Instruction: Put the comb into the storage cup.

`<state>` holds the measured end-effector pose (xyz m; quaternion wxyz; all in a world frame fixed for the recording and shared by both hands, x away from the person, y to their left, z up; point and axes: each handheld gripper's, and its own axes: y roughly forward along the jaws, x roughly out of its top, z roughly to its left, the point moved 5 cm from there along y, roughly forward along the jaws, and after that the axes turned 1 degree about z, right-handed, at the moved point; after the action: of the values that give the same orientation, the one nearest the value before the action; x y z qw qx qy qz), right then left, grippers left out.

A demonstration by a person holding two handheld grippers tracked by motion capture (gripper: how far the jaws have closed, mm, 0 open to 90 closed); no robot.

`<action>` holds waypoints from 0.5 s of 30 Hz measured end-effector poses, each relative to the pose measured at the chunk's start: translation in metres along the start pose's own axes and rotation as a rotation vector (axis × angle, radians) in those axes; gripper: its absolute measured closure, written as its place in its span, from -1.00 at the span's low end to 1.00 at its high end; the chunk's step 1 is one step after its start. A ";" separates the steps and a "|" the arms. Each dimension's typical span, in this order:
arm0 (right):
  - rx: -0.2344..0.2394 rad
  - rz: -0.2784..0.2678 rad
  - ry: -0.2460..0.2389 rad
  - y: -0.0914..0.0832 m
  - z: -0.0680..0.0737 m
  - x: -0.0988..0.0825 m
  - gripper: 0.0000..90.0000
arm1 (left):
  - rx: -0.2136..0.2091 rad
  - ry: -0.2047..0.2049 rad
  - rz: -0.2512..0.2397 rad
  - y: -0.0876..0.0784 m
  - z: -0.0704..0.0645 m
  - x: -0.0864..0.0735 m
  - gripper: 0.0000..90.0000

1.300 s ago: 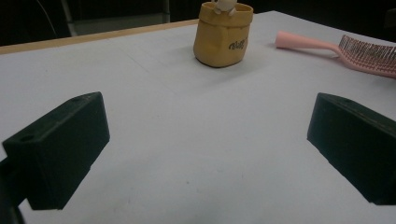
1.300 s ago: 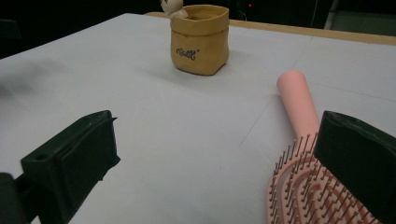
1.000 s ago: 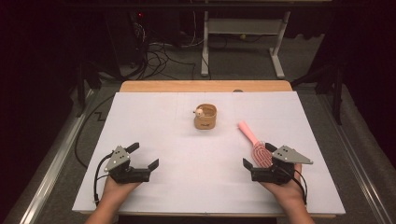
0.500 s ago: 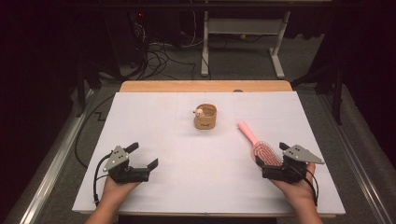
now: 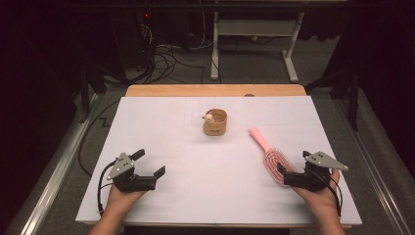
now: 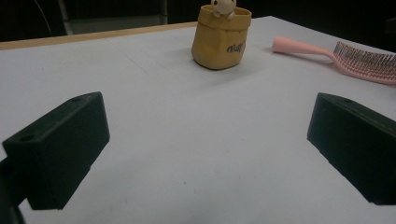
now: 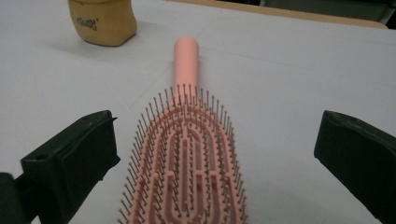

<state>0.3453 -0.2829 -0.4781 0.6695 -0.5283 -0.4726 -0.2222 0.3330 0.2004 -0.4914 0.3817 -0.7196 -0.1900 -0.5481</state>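
A pink hairbrush (image 5: 268, 152) lies bristles up on the white table top at the right, its handle pointing away toward the middle. My right gripper (image 5: 293, 165) is open at the brush's near end. In the right gripper view the brush head (image 7: 187, 140) lies between the two spread jaws, untouched. A tan pouch (image 5: 215, 123) with a small toy figure poking out of it stands upright at the centre back. My left gripper (image 5: 149, 162) is open and holds nothing at the near left. In the left gripper view it faces the pouch (image 6: 222, 37) and the hairbrush (image 6: 355, 58).
The white sheet (image 5: 186, 147) covers most of the table, and a wooden strip (image 5: 215, 90) shows at the far edge. Beyond it the floor holds cables and a white frame's legs (image 5: 254, 54). A metal rail (image 5: 54, 181) runs along the left side.
My right gripper has drawn back to the right and toward the near edge, off the brush head. The brush, the pouch and the left gripper have stayed where they were.
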 end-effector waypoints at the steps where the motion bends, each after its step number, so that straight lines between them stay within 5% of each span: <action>1: 0.000 0.000 0.000 0.000 0.000 0.000 -1.00 | 0.000 0.000 0.000 0.000 0.000 0.000 -1.00; 15: 0.020 0.042 -0.009 0.005 0.004 -0.004 -1.00 | -0.007 0.007 -0.001 0.001 -0.001 0.000 -1.00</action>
<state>0.3457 -0.2782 -0.4846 0.6771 -0.5324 -0.4666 -0.2010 0.3325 0.1990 -0.4916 0.3797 -0.7187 -0.1871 -0.5516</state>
